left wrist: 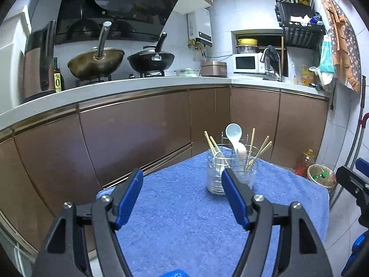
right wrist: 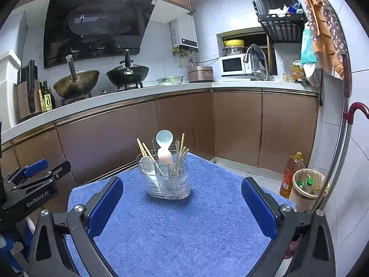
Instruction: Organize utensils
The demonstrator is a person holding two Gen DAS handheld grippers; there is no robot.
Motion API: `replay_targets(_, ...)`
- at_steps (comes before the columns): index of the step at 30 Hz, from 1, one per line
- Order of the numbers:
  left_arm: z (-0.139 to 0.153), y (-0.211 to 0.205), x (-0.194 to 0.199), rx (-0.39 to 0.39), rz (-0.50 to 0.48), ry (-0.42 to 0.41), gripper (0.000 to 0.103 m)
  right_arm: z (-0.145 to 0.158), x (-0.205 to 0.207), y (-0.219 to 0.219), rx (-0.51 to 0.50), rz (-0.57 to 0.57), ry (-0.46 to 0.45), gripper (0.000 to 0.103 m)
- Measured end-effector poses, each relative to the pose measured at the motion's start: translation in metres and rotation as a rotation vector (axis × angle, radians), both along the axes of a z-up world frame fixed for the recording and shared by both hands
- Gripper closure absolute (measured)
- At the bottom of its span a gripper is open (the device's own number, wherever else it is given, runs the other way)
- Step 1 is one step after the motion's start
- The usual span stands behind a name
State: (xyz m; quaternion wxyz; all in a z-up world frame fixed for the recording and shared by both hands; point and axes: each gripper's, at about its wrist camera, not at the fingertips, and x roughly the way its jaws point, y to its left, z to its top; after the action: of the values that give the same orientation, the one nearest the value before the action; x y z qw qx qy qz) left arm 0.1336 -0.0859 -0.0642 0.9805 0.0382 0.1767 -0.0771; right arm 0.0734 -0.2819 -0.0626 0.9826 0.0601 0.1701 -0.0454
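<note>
Both grippers empty, jaws wide apart, over blue towel; utensil holder upright near the towel's far end.
Left gripper (left wrist: 182, 188) and right gripper (right wrist: 182, 195) hold nothing. Utensil holder (right wrist: 167, 180) at 12 o'clock of the towel (right wrist: 184, 230): pale blue spoon (right wrist: 163, 138), pink spoon (right wrist: 165, 155), chopsticks (right wrist: 144, 149) stand inside; lower ends blurred behind clear wall. White spoon (left wrist: 218, 159) partly hidden. Compartments hard to tell.

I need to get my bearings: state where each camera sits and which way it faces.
Left wrist: on the left gripper, facing the utensil holder on the blue towel; own open fingers show, right gripper at the right edge.
Right wrist: on the right gripper, facing likewise; own open fingers show, left gripper at the left edge.
Shared: holder, towel, kitchen counter.
</note>
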Motion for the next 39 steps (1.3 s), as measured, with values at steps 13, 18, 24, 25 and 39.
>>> replay_targets(13, -0.002, 0.024, -0.029, 0.023, 0.039, -0.035, 0.034, -0.005, -0.022, 0.018, -0.015, -0.027, -0.003, 0.000)
replay_targets(18, -0.001, 0.027, -0.040, 0.022, 0.040, -0.049, 0.034, -0.002, -0.029, 0.022, -0.021, -0.026, -0.018, 0.000)
replay_targets(24, 0.001, 0.030, -0.047, 0.026, 0.041, -0.056, 0.034, 0.002, -0.036, 0.021, -0.014, -0.038, -0.040, 0.000)
replay_targets(25, 0.001, 0.030, -0.049, 0.026, 0.042, -0.058, 0.034, 0.002, -0.038, 0.020, -0.014, -0.038, -0.041, 0.000)
replay_targets(39, 0.005, 0.029, -0.055, 0.021, 0.036, -0.070, 0.033, 0.004, -0.045, 0.016, -0.007, -0.057, -0.056, 0.000)
